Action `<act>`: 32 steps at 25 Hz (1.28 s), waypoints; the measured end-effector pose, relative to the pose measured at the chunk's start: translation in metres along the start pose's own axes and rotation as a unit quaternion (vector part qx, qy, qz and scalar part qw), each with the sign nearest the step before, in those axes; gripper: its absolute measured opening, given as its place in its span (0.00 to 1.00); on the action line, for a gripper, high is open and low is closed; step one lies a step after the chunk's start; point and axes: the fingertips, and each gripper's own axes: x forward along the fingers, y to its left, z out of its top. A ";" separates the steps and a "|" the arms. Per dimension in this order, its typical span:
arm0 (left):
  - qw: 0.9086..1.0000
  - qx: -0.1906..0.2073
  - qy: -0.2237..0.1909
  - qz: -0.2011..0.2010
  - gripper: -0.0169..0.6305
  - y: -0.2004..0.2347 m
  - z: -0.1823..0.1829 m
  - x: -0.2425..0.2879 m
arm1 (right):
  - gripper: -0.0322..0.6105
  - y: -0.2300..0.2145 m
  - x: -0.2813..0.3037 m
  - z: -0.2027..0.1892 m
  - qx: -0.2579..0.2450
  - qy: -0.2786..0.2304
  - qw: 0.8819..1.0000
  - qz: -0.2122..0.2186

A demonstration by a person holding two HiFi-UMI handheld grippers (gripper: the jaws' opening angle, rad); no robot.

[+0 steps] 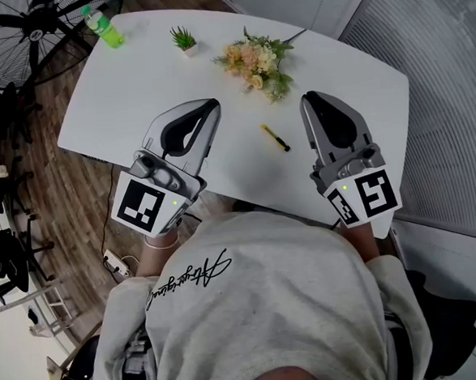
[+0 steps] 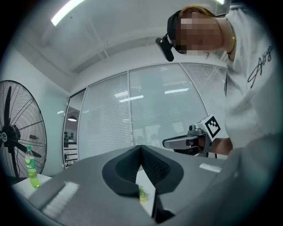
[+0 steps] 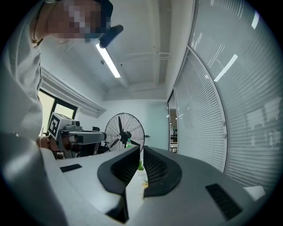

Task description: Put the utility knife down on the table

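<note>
**Spotter:** How do the tongs stand?

**Operator:** On my feed the left gripper (image 1: 214, 104) has its jaws tip to tip and empty. The right gripper (image 1: 306, 99) shows only a thin slit between its jaws, with nothing in it. Both reach in over the near edge of the table (image 1: 133, 79).

**Spotter:** And the utility knife (image 1: 275, 137)?

**Operator:** It's lying flat on the white top between the two grippers, nearer the right one and touching neither.

**Spotter:** Anything in the way?

**Operator:** I see bare tabletop all round it. Beyond it lies a bunch of flowers (image 1: 255, 60), then a small potted plant (image 1: 184, 39). A green bottle (image 1: 105, 28) stands at the far left corner.

**Spotter:** Room at the sides?

**Operator:** On the left there's wood floor (image 1: 68, 197), a power strip (image 1: 115, 263) and a standing fan (image 1: 36, 29). On the right a wall of blinds (image 1: 442, 90) runs close to the table's edge.
</note>
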 end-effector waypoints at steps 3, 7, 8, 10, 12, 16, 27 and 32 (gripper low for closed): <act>1.000 0.000 -0.001 -0.001 0.03 -0.001 0.000 0.000 | 0.08 0.000 -0.001 0.002 -0.001 -0.002 1.000 -0.001; 1.000 0.000 0.000 -0.001 0.03 -0.003 0.001 -0.001 | 0.07 0.002 -0.003 0.004 0.000 -0.005 1.000 0.000; 1.000 -0.001 0.000 -0.001 0.03 -0.003 0.001 -0.002 | 0.07 0.003 -0.003 0.005 0.000 -0.005 1.000 0.001; 1.000 0.000 0.000 -0.001 0.03 -0.003 0.002 -0.002 | 0.06 0.003 -0.003 0.005 -0.001 -0.005 1.000 0.001; 1.000 0.000 0.000 -0.002 0.03 -0.004 0.002 -0.002 | 0.06 0.004 -0.004 0.005 -0.002 -0.004 1.000 0.002; 1.000 0.001 0.000 -0.004 0.03 -0.006 0.002 -0.001 | 0.06 0.003 -0.005 0.006 -0.005 -0.004 1.000 0.002; 1.000 0.004 0.001 -0.002 0.03 -0.007 0.003 -0.004 | 0.05 0.008 -0.004 0.008 -0.016 -0.007 1.000 0.014; 1.000 0.005 0.001 0.000 0.03 -0.008 0.005 -0.005 | 0.05 0.008 -0.005 0.010 -0.022 -0.004 1.000 0.011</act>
